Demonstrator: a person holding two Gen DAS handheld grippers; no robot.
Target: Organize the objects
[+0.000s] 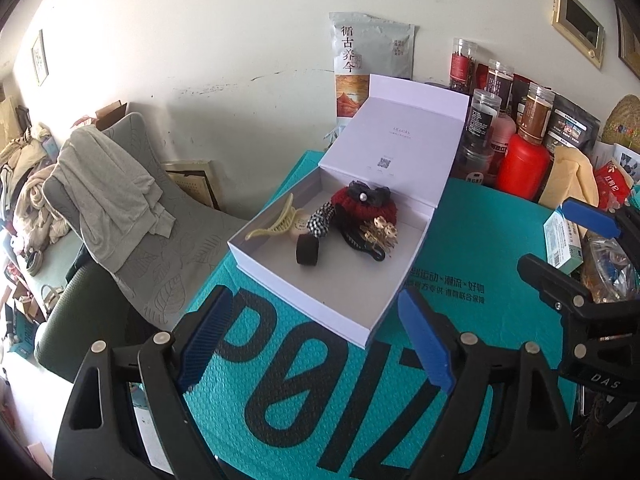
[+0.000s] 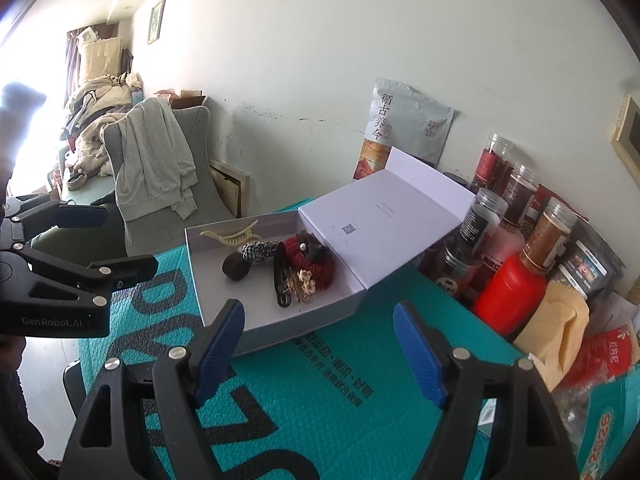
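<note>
Desk: teal mailer | white box lid up, hair accessories inside | left tongs wide, empty | right tongs wide, empty

A white box sits with its lid up on the teal mailer covering the tabletop, holding a cream claw clip, a red knitted scrunchie and a gold hair clip. The left tongs hover spread and empty before it.
</note>
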